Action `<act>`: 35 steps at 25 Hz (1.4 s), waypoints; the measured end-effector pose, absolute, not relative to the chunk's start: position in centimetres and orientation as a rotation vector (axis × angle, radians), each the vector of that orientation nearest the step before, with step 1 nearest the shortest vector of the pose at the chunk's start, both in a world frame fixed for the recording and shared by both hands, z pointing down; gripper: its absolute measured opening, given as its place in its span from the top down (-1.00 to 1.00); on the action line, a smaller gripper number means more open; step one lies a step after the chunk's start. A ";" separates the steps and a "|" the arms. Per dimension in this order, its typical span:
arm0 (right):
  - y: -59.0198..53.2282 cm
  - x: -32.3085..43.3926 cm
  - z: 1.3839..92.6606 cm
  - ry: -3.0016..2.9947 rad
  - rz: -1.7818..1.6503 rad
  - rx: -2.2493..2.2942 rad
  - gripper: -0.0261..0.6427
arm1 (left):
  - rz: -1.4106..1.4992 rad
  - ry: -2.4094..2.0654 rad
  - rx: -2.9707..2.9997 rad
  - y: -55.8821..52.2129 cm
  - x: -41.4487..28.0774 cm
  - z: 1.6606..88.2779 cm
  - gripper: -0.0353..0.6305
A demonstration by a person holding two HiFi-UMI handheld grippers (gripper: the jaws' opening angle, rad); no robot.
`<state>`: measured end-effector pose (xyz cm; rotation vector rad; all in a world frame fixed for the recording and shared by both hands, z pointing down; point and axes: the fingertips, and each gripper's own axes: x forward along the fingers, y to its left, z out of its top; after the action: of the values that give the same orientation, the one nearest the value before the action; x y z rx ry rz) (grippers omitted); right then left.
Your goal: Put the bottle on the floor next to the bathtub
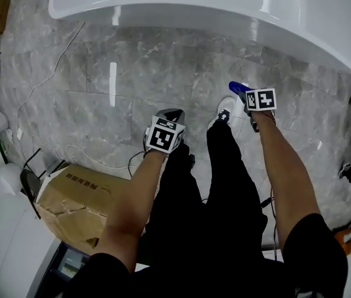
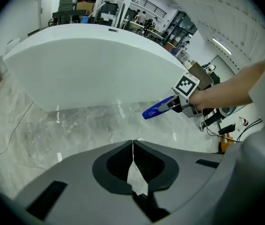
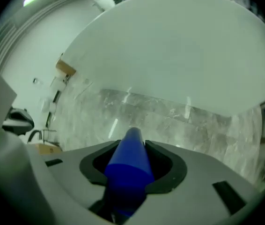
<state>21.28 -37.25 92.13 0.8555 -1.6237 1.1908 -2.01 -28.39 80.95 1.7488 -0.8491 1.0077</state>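
While you stand on the grey marble floor (image 1: 132, 67) on the near side of the white bathtub (image 1: 225, 11), your right gripper (image 3: 132, 144) has its jaws clamped on the blue bottle (image 3: 127, 170). The jaws are spread fairly wide, one on each side of it. In the right gripper view, the bottle's tapered end sticks out past the jaws and points at the floor just in front of the tub wall. From the left gripper view, the bottle juts leftward and slightly down out of that gripper and looks clear of the floor, with the tub's curved side just behind it.

Your left gripper (image 2: 133, 144) is to the left of the right one in the head view, a little nearer to you. Its jaws are closed together along a thin seam with nothing between them.

Both of your forearms reach down over your black trousers, and a white shoe (image 1: 225, 112) shows on the floor between the two grippers. A brown cardboard box (image 1: 79, 197) lies at the near left, and a thin cable (image 1: 45, 82) trails over the floor to the left, well apart from the bottle.
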 end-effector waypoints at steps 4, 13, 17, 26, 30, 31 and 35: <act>-38.9 19.5 97.3 -1.642 0.930 0.680 0.41 | 0.983 -0.833 1.733 -28.3 -1.5 85.4 0.84; -40.4 16.2 109.1 -1.611 0.462 0.389 0.41 | 1.098 -0.760 1.766 -27.0 -1.5 94.4 0.84; -41.1 14.9 113.1 -1.610 0.382 0.364 0.41 | 1.091 -0.762 1.765 -26.8 -1.7 97.0 0.84; -42.6 13.6 120.0 -1.593 0.266 0.327 0.40 | 1.082 -0.761 1.688 -23.8 -2.3 101.1 0.84; -42.8 13.2 121.2 -1.586 0.232 0.312 0.40 | 1.079 -0.753 1.689 -23.3 -2.3 101.4 0.84; -42.8 13.1 121.4 -1.588 0.232 0.315 0.40 | 1.081 -0.751 1.691 -23.3 -2.3 101.4 0.84; -42.5 13.0 121.8 -1.589 0.229 0.304 0.40 | 1.084 -0.749 1.699 -23.8 -2.4 101.3 0.84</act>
<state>12.96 -42.54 121.80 0.3043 -1.5887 0.2286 -2.39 -23.76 101.32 1.6988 -0.7491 1.0835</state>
